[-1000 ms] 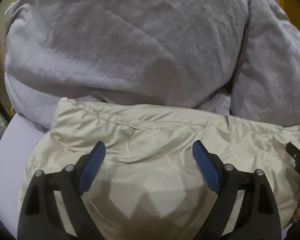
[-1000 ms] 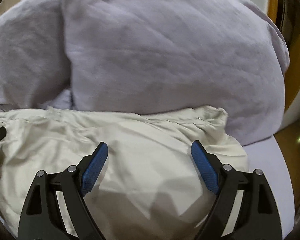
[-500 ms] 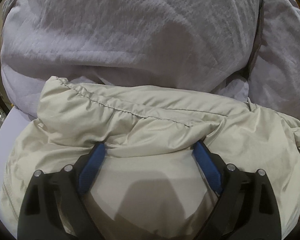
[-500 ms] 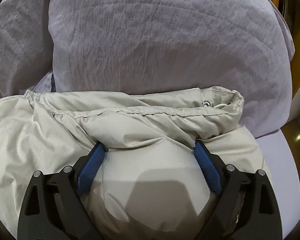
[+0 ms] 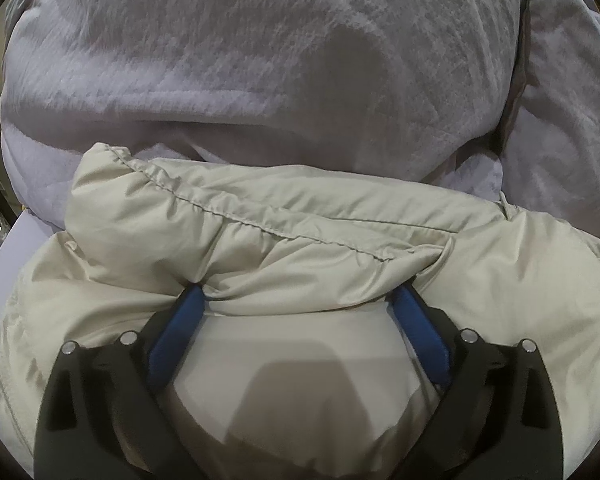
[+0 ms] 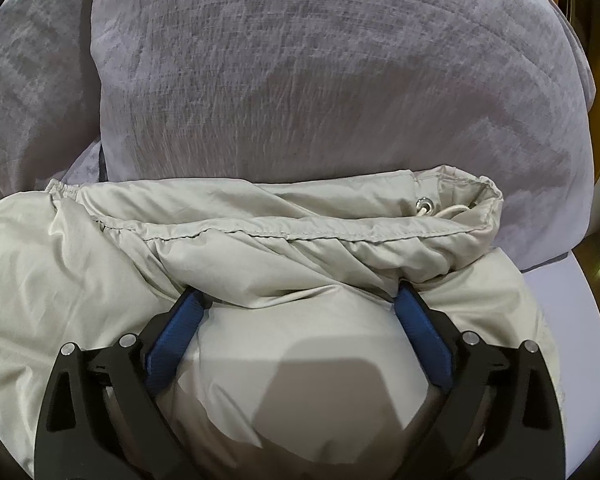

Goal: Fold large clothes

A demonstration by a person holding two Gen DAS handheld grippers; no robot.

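Left wrist: both claws opening, pressed into cream jacket [image 5: 300, 232] on lilac bed [image 5: 24, 236], grey pillows [image 5: 260, 60] behind.

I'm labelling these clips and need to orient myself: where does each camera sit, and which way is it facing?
Left wrist: on the left gripper, angled down at the puffy cream jacket; its black fingers with blue pads show, jaws opening, fabric bulging between.
Right wrist: on the right gripper, same downward angle; jaws opening over the jacket's drawstring hem.
Shared: the jacket and the grey pillows behind.
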